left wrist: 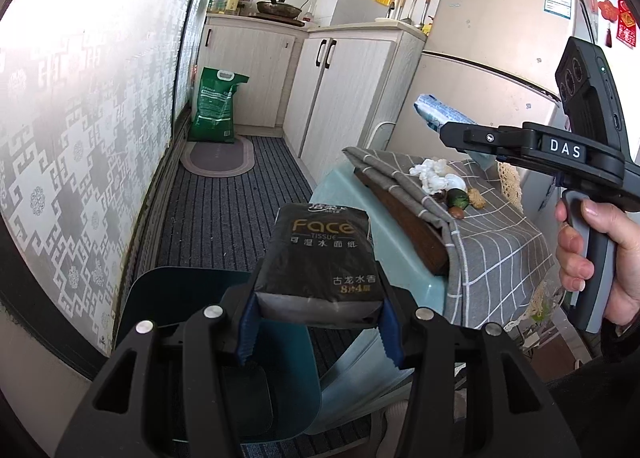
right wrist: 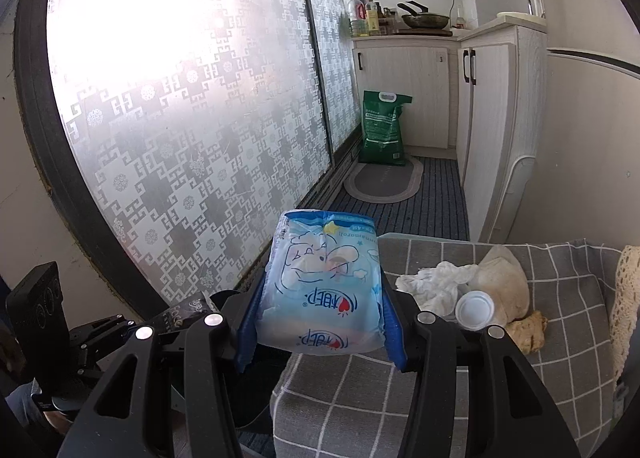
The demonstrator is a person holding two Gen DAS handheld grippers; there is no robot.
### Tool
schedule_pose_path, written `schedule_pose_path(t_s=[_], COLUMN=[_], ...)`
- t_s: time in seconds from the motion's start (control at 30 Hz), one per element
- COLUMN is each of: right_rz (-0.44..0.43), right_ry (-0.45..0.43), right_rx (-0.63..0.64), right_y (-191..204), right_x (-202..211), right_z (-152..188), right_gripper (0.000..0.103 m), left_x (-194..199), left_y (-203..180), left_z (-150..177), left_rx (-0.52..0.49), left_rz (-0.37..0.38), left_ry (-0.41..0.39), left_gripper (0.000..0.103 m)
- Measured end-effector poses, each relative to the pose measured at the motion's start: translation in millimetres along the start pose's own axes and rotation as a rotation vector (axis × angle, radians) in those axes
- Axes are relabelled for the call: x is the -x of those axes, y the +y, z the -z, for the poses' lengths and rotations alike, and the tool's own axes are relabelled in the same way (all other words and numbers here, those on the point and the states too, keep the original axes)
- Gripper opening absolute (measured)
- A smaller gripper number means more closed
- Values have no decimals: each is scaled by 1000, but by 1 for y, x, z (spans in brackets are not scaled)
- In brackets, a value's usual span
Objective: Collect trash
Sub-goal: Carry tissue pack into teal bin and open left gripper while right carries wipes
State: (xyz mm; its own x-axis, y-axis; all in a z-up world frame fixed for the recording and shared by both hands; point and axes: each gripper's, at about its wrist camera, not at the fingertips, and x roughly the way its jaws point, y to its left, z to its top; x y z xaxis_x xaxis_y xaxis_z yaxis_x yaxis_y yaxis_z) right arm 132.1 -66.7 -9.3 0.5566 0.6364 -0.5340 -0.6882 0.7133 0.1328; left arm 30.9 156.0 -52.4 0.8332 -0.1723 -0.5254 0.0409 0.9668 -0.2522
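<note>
My left gripper (left wrist: 320, 322) is shut on a black "Face" tissue pack (left wrist: 320, 254) and holds it in the air over a dark teal bin (left wrist: 168, 298) on the floor. My right gripper (right wrist: 320, 328) is shut on a light blue tissue pack (right wrist: 324, 282), held above the edge of a grey checked cloth (right wrist: 440, 398). The right gripper also shows in the left wrist view (left wrist: 452, 130), with the blue pack (left wrist: 436, 110) in it. On the cloth lie crumpled white paper (right wrist: 436, 282), a white cap (right wrist: 476, 310) and peels (left wrist: 460, 200).
A patterned frosted sliding door (left wrist: 80, 138) runs along the left. A green sack (left wrist: 214, 106) and an oval mat (left wrist: 218, 156) lie at the far end by white cabinets (left wrist: 332, 98). A fridge (left wrist: 492, 58) stands behind the covered table.
</note>
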Motion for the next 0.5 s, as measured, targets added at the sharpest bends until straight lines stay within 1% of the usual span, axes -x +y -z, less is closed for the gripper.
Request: schedule_pose_path(t_s=[0.13,0.27,0.43,0.5], right_rz=[-27,-48,-70,-74], right_ry=[39,80,147,173], right_rx=[36,70,110,123], right_y=[22,42,61,68], right_x=[-14,-29,-51,-59], right_z=[1,5,13,16], right_gripper=[51,51,51,51], left_x=[-4,-11,-21,-25], left_y=[17,38,51,58], left_z=[9,23,39,45], left_rx=[28,64,70,84], left_rz=[-30,-54,-99,-105], left_ry=[28,80,143,167], left_gripper=[52,52,53,53])
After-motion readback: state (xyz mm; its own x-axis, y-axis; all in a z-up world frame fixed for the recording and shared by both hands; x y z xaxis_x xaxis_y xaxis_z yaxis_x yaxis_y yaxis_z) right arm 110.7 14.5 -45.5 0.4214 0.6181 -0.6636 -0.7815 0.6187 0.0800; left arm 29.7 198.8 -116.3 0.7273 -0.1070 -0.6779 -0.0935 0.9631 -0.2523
